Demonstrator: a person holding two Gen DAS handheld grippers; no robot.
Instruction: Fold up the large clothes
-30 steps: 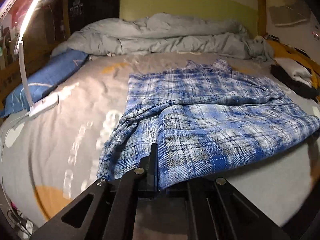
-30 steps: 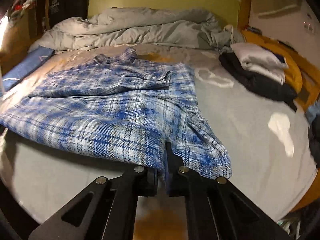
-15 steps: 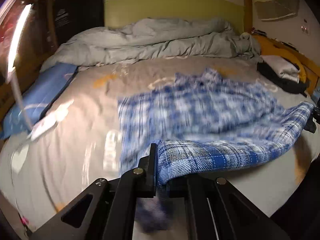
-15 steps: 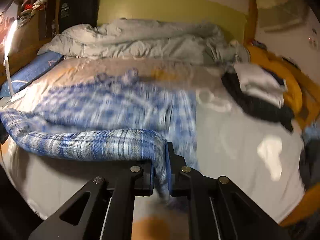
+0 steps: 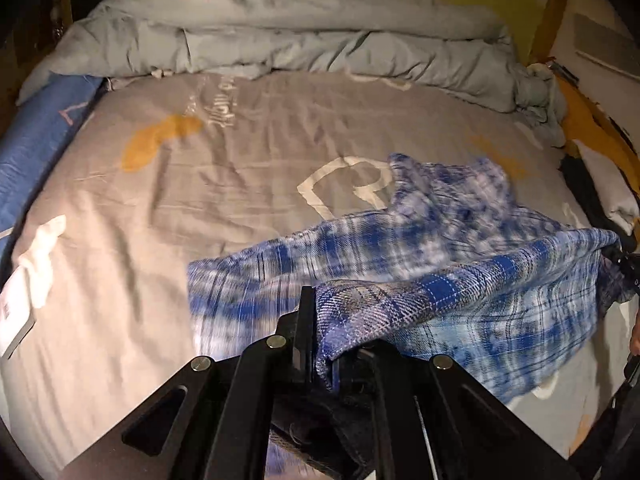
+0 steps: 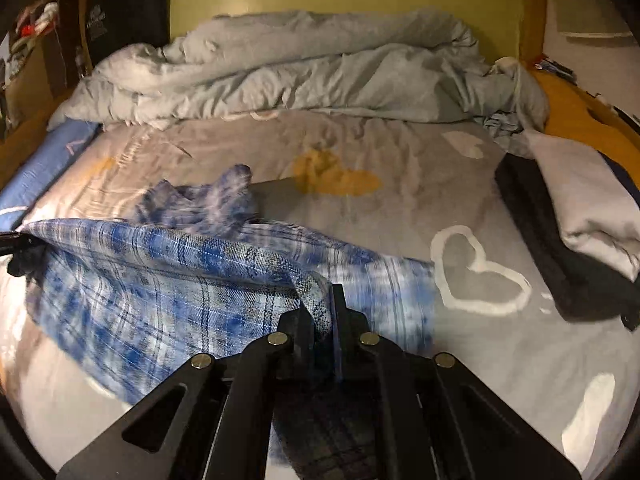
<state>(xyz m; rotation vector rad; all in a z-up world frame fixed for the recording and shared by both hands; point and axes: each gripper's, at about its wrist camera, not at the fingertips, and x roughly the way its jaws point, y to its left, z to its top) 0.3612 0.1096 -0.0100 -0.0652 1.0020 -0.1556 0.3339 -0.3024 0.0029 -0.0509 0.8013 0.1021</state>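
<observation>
A blue and white plaid shirt [image 5: 460, 248] lies partly on the grey bed sheet [image 5: 240, 184], its near edge lifted. My left gripper [image 5: 320, 320] is shut on the shirt's left hem corner. My right gripper [image 6: 322, 308] is shut on the right hem corner of the shirt [image 6: 168, 280]. The hem hangs stretched between the two grippers above the bed. The far collar end of the shirt [image 6: 224, 196] rests bunched on the sheet. The picture of the shirt is blurred by motion.
A crumpled grey duvet [image 6: 304, 68] lies along the headboard. A blue pillow [image 5: 32, 148] is at the left edge. Folded white and black clothes [image 6: 568, 224] are stacked on the right side of the bed. A white card [image 5: 16, 308] lies at the left.
Both grippers have lifted the shirt's near hem off the bed and carried it forward toward the collar. The shirt no longer lies flat.
</observation>
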